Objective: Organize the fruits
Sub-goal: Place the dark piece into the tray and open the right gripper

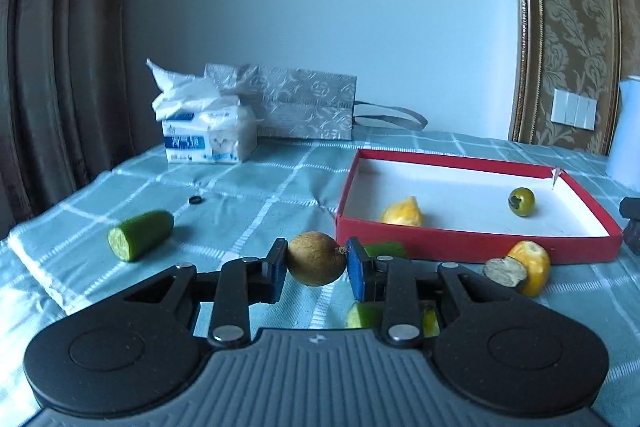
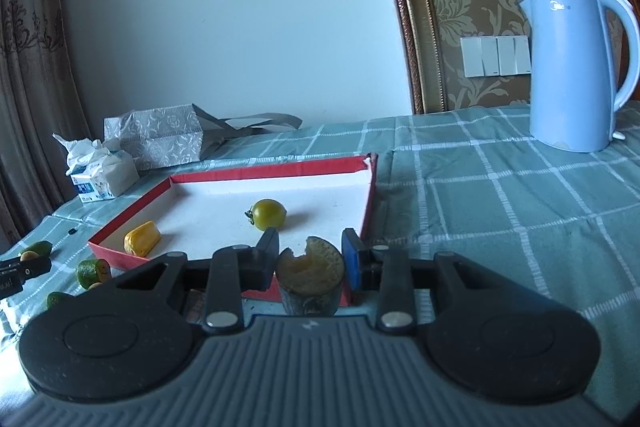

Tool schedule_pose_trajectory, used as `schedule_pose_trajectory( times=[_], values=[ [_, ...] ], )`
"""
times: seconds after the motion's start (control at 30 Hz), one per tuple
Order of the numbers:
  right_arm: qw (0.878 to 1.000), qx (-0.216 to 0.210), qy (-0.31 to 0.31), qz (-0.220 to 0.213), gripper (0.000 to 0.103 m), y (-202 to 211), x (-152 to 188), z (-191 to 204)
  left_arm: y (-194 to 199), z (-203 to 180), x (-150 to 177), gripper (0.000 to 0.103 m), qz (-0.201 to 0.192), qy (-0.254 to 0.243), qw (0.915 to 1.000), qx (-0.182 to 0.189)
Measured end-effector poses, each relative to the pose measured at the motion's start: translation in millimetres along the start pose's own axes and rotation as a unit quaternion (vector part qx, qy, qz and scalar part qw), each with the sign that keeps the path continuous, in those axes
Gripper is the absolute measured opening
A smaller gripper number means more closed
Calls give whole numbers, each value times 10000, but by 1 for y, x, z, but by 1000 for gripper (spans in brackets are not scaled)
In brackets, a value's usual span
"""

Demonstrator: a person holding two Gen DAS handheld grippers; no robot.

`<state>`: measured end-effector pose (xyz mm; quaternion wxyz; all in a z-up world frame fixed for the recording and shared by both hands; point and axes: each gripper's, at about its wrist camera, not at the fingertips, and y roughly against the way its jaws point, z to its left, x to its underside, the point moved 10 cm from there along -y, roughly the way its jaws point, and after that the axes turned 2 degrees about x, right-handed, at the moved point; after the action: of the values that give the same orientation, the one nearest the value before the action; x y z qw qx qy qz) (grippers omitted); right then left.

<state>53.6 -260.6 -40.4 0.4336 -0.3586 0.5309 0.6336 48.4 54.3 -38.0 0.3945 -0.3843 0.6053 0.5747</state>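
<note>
My left gripper (image 1: 316, 263) is shut on a small round brown fruit (image 1: 316, 259) and holds it above the cloth, left of the red tray's (image 1: 476, 163) near corner. In the tray lie a yellow chunk (image 1: 402, 213) and a green tomato (image 1: 521, 201). My right gripper (image 2: 310, 263) is shut on a yellow-fleshed piece with a dark skin (image 2: 310, 267), just over the near rim of the tray (image 2: 272, 169). The green tomato (image 2: 268, 213) lies beyond it.
Cucumber pieces (image 1: 140, 235) (image 1: 384, 249) and a yellow piece with a brown end (image 1: 528, 265) lie on the checked cloth. At the back stand a tissue pack (image 1: 208, 135) and a grey gift bag (image 1: 304, 103). A blue kettle (image 2: 572, 67) stands at the far right.
</note>
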Motion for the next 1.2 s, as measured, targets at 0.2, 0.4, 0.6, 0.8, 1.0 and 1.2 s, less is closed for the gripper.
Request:
schedule_pose_trajectory(
  times=[0.2,0.4,0.6,0.8,1.0,1.2],
  values=[
    [9998,63,144,113,32,-23,-13,15,-4,3,4,30,42,105,9999,71],
    [9985,318,388,206,32,-55,-26,25,-5,4,5,30,56,135,9998,142],
    [9969,538,445,373,32,-83,-22,24,-7,4,7,30,119,195,9995,205],
    [9954,663,465,505,32,-102,-14,24,-9,4,8,30,184,215,9993,241],
    [9955,704,348,531,41,-109,-12,19,-10,4,10,30,240,224,9992,230],
    [9978,622,207,9,75,-73,-30,17,-10,4,10,30,234,211,9993,194]
  ],
)
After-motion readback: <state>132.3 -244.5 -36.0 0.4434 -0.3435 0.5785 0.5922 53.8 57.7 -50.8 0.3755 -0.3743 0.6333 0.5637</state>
